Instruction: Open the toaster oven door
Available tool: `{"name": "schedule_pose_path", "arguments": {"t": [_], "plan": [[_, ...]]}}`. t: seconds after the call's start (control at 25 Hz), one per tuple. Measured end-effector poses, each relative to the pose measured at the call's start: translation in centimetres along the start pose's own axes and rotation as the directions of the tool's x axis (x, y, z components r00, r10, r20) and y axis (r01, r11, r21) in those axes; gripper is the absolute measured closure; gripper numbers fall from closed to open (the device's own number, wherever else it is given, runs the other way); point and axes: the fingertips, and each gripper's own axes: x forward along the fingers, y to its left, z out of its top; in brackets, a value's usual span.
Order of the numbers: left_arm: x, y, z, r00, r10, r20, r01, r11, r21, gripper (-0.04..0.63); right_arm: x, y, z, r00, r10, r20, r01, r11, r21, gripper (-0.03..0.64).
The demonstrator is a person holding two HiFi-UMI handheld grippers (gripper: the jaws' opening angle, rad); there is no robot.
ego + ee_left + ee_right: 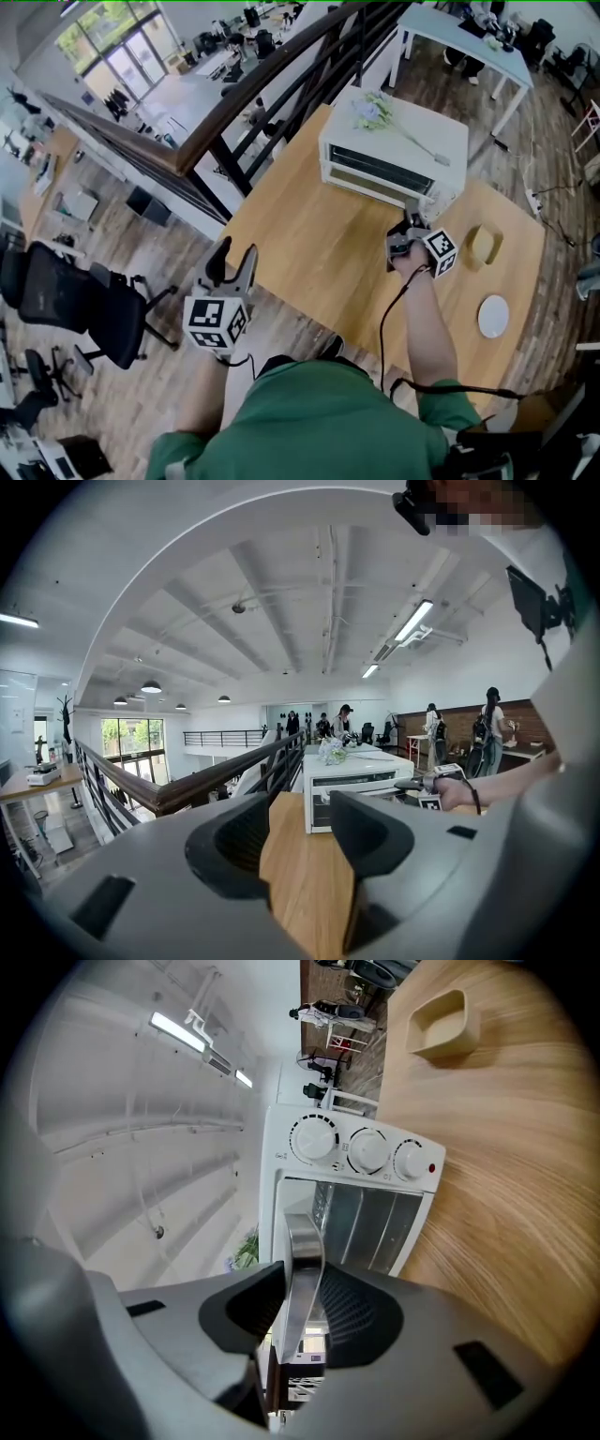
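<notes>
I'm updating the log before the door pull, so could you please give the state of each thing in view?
toaster oven door: looks closed
door handle: clamped between the jaws
right gripper: shut on the door handle
left gripper: open, empty
yellow dish: empty
white plate: empty

Bright, even light comes from tall windows (117, 56) and ceiling strip lights (419, 621); shadows are soft. Edges bend strongly in every view. The toaster oven handle (302, 1269) gleams with glare.
</notes>
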Motion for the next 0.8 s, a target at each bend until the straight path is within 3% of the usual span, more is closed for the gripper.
{"name": "schedule_pose_path", "arguments": {"t": [0.44,0.8], "plan": [[1.1,-1.1,-1.1,0.995,-0.101,-0.02,0.101,0.995,0.004,0.382,-4.0,-3.4,-2.9,0.996,-0.093,-0.005,0.093,0.994,-0.063,0.466],[0.6,2.4,-2.4,0.989,-0.148,-0.026,0.148,0.989,-0.016,0.382,-6.8,-6.1,-5.0,0.981,-0.183,0.062,0.188,0.979,-0.079,0.476]]}}
